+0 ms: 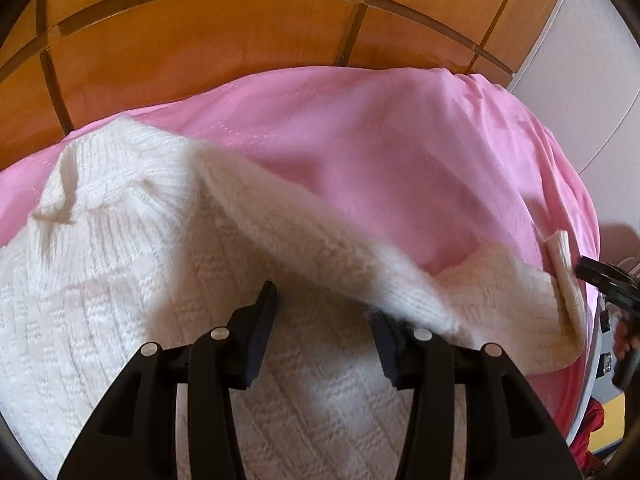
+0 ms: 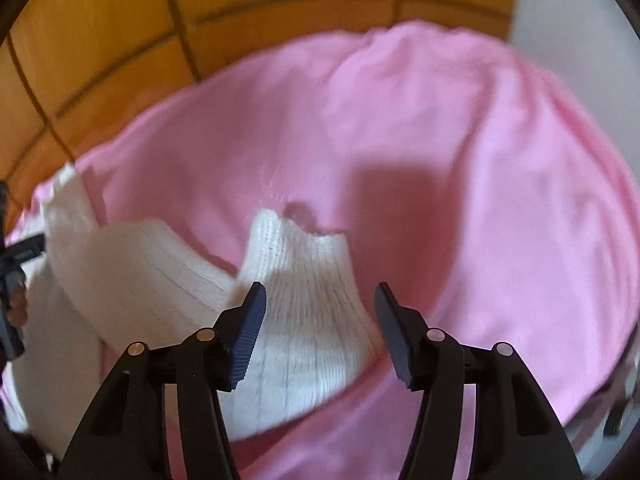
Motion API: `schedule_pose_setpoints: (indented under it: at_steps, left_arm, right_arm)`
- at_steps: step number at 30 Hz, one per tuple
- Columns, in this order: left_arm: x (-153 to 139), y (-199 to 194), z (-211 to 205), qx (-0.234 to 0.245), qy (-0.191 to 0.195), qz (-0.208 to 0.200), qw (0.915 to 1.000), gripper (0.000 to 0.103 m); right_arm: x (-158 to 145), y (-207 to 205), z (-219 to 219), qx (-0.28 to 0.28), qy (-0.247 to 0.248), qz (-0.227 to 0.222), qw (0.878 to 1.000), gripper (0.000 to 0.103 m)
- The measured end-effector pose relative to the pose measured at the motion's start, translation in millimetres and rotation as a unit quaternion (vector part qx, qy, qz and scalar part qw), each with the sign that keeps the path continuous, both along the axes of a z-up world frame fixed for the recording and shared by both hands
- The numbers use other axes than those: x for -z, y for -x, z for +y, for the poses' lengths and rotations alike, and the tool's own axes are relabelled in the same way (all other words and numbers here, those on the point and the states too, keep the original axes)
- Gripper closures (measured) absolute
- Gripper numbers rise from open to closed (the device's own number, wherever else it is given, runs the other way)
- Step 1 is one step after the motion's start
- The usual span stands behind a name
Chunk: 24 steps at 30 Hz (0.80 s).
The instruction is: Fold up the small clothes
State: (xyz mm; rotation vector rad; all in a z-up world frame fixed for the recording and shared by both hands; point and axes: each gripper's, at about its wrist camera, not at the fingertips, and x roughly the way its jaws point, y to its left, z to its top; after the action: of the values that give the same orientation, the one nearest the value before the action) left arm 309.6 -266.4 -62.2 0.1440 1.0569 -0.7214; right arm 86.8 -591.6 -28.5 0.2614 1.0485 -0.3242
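A small white knitted sweater [image 1: 120, 248] lies on a pink bedspread [image 1: 380, 148]. My left gripper [image 1: 324, 312] is open just above the sweater's body, with a fold of knit draped over its right finger. One sleeve [image 1: 512, 280] stretches to the right, where the right gripper shows at the frame edge. In the right wrist view my right gripper [image 2: 320, 312] is open, its jaws wide apart above the sleeve's ribbed cuff [image 2: 308, 280]. The rest of the sweater [image 2: 132, 268] runs off to the left.
A wooden panelled headboard or wardrobe [image 1: 200, 40] stands behind the bed. A white wall [image 1: 592, 60] is at the right. The pink bedspread [image 2: 480, 180] spreads wide to the right of the sleeve.
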Motion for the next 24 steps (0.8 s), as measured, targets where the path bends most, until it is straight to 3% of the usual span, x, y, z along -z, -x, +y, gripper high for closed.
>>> schedule_pose_setpoints:
  at_steps: [1,3,5,6,7,11,14,17,20,24]
  left_arm:
    - [-1.0,1.5,0.4,0.003,0.0,-0.001,1.0,0.058]
    - [-2.1,3.6,1.6,0.009,-0.003,-0.005,0.9999,0.058]
    - [-3.3,3.3,0.5,0.012,-0.003,-0.004,0.9999,0.058]
    - [-4.2,3.0,0.5,0.014,0.0,-0.003,0.9999,0.058]
    - [-5.4,2.2,-1.1,0.017,0.001,-0.005,0.9998,0.058]
    - [-6.5,-1.8,-6.2,0.022,0.01,-0.003,0.9997,0.058]
    - [-6.5,-8.2,-11.2,0.023,0.016,-0.003,0.9996,0.058]
    - [-3.8,-20.0,-18.6,0.011,0.018,0.003,0.9998,0.058]
    - [-2.4,-39.4,-32.0,-0.015,0.017,0.005,0.9997,0.058]
    - [-1.4,-63.0,-41.7,-0.058,-0.005,-0.006,0.9983,0.059]
  right_arm:
    - [8.3,-7.7,-6.9,-0.001,0.007,0.018,1.0,0.047]
    - [27.8,-22.2,-17.7,-0.019,-0.036,0.049,0.998,0.046]
    - [30.4,-28.9,-21.5,-0.017,-0.046,0.059,0.997,0.05]
    - [25.0,-31.8,-16.0,-0.035,-0.048,0.058,0.997,0.079]
    - [18.6,-33.6,-9.7,-0.048,-0.043,0.056,0.996,0.097]
    - [-30.3,-27.5,12.5,-0.074,0.004,0.007,0.997,0.098]
    - [-81.9,-9.9,-11.2,-0.006,0.014,-0.081,0.997,0.098]
    - [-106.2,18.4,-73.5,0.151,0.004,-0.15,0.977,0.098]
    - [-85.4,26.7,-127.0,0.266,-0.018,-0.158,0.951,0.098]
    - [-31.4,25.6,-165.0,0.356,-0.037,-0.123,0.926,0.098]
